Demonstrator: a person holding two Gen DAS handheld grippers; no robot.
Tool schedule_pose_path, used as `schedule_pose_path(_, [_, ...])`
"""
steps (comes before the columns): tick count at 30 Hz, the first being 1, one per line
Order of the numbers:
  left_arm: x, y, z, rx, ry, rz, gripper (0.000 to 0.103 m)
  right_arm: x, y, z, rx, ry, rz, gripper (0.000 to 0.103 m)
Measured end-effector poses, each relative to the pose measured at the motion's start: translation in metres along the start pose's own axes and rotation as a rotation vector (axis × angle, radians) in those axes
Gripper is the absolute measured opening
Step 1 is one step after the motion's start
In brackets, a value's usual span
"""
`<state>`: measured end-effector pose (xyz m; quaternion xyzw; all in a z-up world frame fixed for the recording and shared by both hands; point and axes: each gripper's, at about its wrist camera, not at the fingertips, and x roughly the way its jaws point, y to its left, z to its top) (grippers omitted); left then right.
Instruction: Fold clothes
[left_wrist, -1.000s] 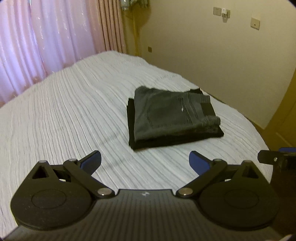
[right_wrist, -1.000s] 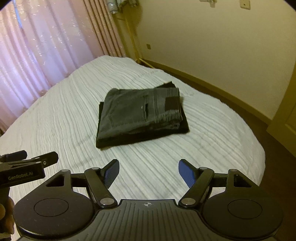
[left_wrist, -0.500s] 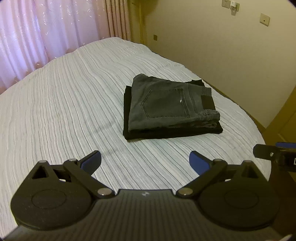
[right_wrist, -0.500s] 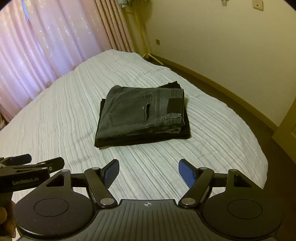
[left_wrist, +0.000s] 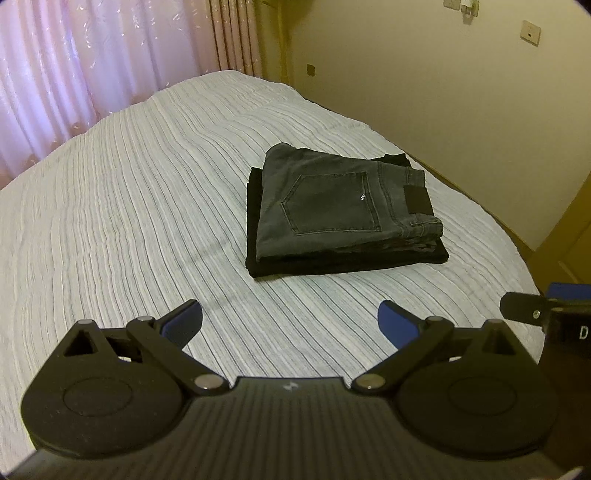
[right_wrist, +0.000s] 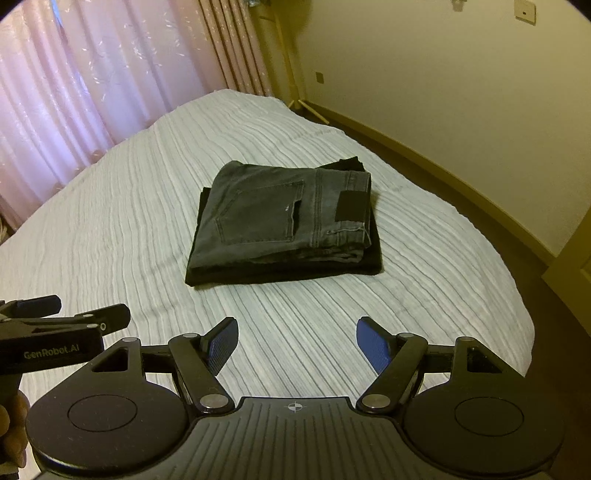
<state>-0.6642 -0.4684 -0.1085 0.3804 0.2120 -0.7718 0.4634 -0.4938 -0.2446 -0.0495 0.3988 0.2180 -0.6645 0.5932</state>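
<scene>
Pink sheer curtains (left_wrist: 74, 62) hang at the left, beside a bed with a white ribbed cover (left_wrist: 122, 206). The left tool (left_wrist: 290, 321), black with blue pads, hovers low over the cover, its jaws spread wide with nothing between them. Ahead of it, on the bed's right half, folded dark grey jeans (left_wrist: 332, 206) lie back pocket up on a folded black garment (left_wrist: 343, 260), the two stacked neatly. The right tool (right_wrist: 297, 345) hangs just beside the left one, its jaws likewise apart and empty, well short of the stack. A cream wall (left_wrist: 443, 92) closes the scene at right.
</scene>
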Motion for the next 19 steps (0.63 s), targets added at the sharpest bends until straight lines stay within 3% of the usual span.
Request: schedule_pose_path(19, [0.0042,-0.0037,0.0031,0.01,0.002,-0.002,0.101,0.0041,-0.0006,0.0025,-0.018,0.003,0.011,0.074])
